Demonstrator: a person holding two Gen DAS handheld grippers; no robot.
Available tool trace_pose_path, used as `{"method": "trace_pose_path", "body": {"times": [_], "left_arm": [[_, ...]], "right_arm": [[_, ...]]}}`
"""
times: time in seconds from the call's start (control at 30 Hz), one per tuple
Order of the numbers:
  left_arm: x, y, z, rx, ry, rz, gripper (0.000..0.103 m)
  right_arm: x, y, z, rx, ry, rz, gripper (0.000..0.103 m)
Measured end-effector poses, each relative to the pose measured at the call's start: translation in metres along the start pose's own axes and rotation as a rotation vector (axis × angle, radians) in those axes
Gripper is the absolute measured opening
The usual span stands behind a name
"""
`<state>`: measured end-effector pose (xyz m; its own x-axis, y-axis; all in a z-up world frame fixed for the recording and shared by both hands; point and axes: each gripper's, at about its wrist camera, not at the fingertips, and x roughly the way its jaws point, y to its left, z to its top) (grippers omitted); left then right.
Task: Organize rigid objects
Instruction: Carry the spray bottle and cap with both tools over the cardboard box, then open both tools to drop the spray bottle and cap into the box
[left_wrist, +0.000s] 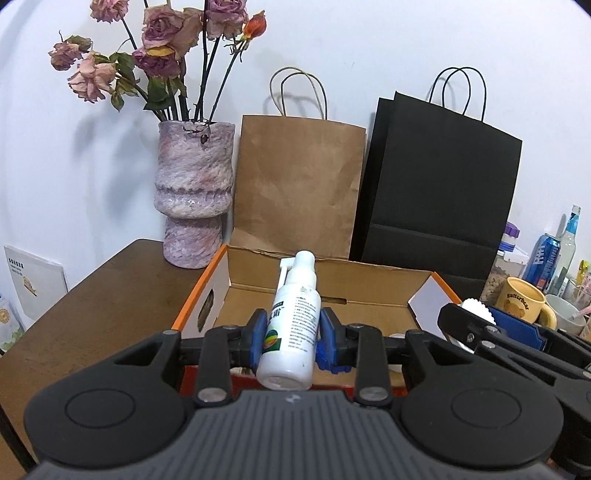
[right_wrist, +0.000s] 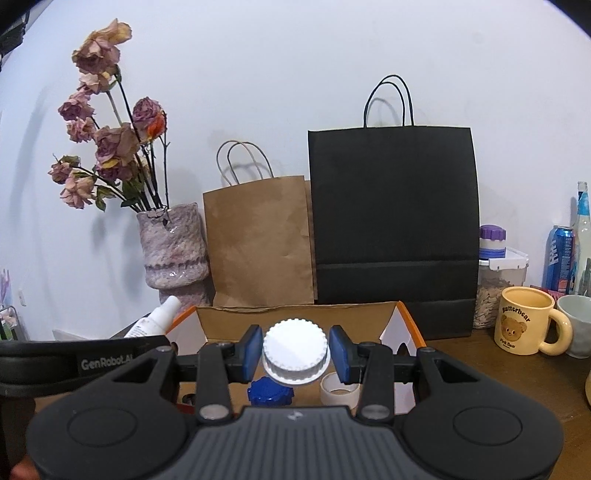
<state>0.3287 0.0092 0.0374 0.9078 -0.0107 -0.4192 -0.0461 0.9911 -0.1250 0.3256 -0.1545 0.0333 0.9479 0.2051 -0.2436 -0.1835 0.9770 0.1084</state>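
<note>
White spray bottle (left_wrist: 293, 325) clamped upright between the blue pads (left_wrist: 258, 338) of the left gripper (left_wrist: 291, 338), jaws closed tight on its body, low centre of the left wrist view above the open cardboard box (left_wrist: 332, 288). White ridged lid (right_wrist: 294, 349) pinched between the narrowly parted jaws of the right gripper (right_wrist: 295, 352), centre of the right wrist view, over the same box holding a blue cap (right_wrist: 269, 392) and a tape roll (right_wrist: 339, 392). Behind, against the wall: purple vase (right_wrist: 173, 254) left, brown paper bag (right_wrist: 258, 240), black paper bag (right_wrist: 395, 229), yellow mug (right_wrist: 528, 319) right.
</note>
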Motion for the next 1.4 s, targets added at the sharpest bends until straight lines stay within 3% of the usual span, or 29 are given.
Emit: {"method": "trace_pose_path", "body": {"times": [0.8, 1.4], "left_arm": [[0.068, -0.008, 0.016, 0.02, 0.022, 0.032, 0.032], [0.095, -0.004, 0.017, 0.051, 0.048, 0.066, 0.032]], "right_arm": [[0.07, -0.012, 0.011, -0.002, 0.069, -0.018, 0.039], [0.094, -0.015, 0.007, -0.043, 0.132, -0.028, 0.039]]}}
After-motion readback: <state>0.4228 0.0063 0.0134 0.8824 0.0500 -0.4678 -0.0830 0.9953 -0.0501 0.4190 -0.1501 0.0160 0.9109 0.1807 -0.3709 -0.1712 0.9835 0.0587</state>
